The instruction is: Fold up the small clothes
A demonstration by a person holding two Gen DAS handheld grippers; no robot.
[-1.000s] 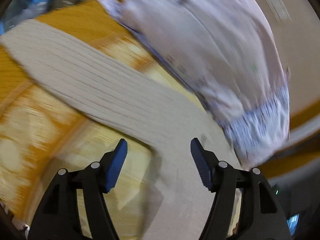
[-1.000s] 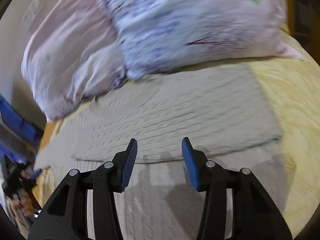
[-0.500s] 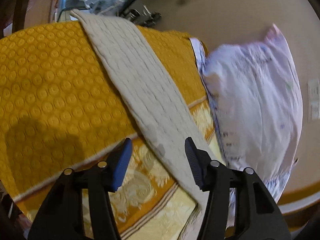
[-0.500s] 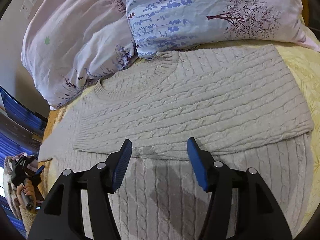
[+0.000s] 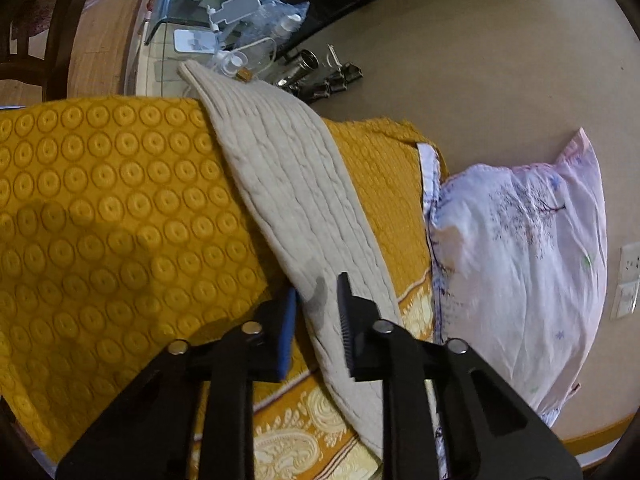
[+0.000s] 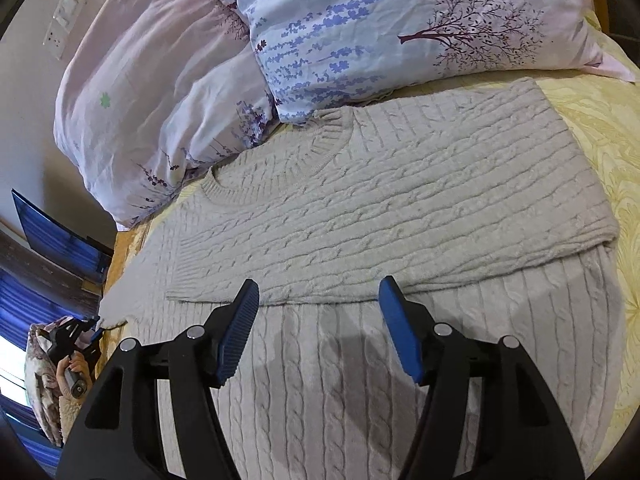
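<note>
A: What's biggest here?

B: The bed [image 6: 600, 128], under a pale yellow cover with a mustard edge stamped in rings [image 5: 120, 208]. Two pillows [image 6: 400, 32] with printed purple sprigs and a tree lie at its head.

A: And the garment?

B: A cream cable-knit sweater [image 6: 400, 208] lies flat on the bed, its ribbed round neck just touching the pillows. The right side and its sleeve are folded across the chest, making a straight edge over the lower body. The other sleeve [image 5: 288, 184] stretches outward over the mustard edge, its cuff reaching the bed's side near a cluttered glass shelf [image 5: 224, 40].

A: The tools?

B: The left tool [image 5: 318, 320] has its two pads close together on either side of that outstretched sleeve near the shoulder, though I can't say whether they pinch the knit. The right tool [image 6: 318, 320] is spread wide, above the sweater's lower half just below the folded edge.
</note>
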